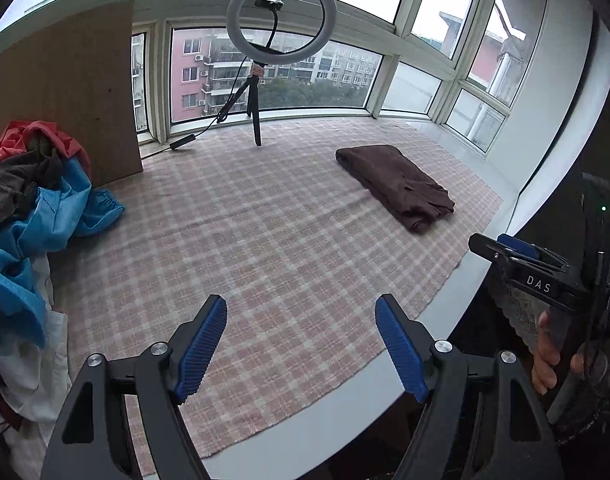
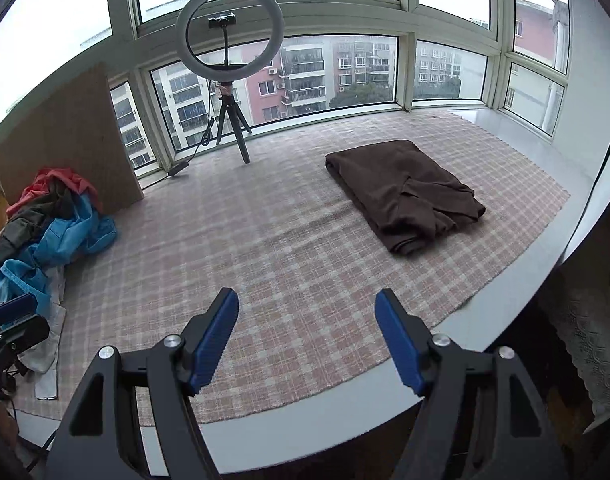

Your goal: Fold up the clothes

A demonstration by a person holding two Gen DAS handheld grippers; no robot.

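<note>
Both grippers hover low over the near edge of the checked cloth (image 1: 289,240), pointing toward the window. The left gripper (image 1: 301,344) spreads its blue pads wide around nothing — so does the right gripper (image 2: 307,340). A folded brown garment (image 2: 405,194) lies on the cloth's far right, well apart from both. The unfolded clothes pile (image 2: 53,224) — blue, red, grey — sits at the left edge beside a cardboard sheet (image 2: 65,136).

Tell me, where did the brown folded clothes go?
The brown folded garment lies on the right side of the checked cloth in both views, right of the ring light and far from the clothes pile.
</note>
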